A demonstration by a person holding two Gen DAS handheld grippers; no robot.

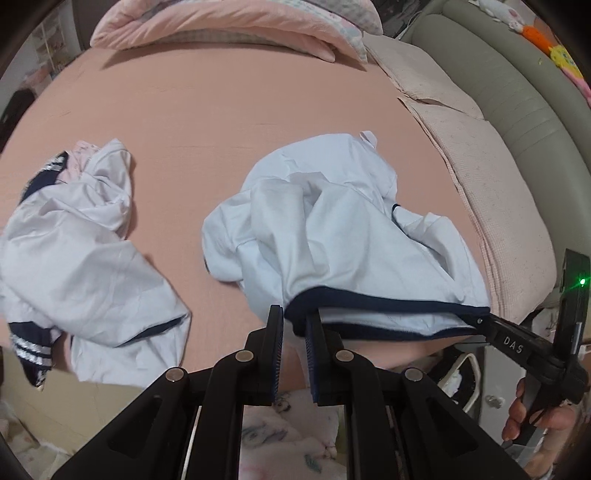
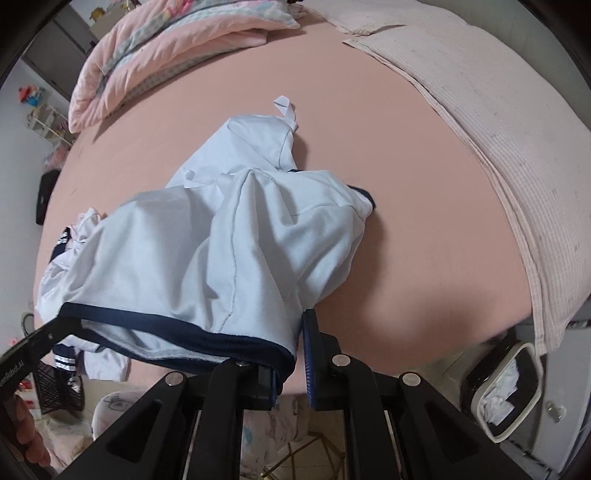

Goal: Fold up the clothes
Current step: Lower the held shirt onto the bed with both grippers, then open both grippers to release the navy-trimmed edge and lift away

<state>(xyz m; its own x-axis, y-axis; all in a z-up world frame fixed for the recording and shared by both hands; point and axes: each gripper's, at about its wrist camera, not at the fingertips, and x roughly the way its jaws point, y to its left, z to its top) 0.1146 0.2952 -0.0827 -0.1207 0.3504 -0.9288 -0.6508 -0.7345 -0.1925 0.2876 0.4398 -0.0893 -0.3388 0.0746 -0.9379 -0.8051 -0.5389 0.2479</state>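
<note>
A white garment with navy trim (image 1: 332, 229) lies crumpled on the pink bed sheet (image 1: 207, 110), its navy hem lifted toward me at the near edge. My left gripper (image 1: 294, 318) is shut on the hem's left corner. My right gripper (image 2: 294, 326) is shut on the hem's right corner, and cloth drapes over its left finger. The garment (image 2: 229, 236) hangs stretched between the two grippers. Each gripper shows in the other's view: the right one (image 1: 484, 322) and the left one (image 2: 62, 325).
A second white and navy garment (image 1: 74, 240) lies bunched at the left of the bed. A folded pink quilt (image 1: 229, 26) sits at the back, a pale blanket (image 1: 498, 192) along the right side. A basket with cloth (image 2: 506, 391) stands on the floor at right.
</note>
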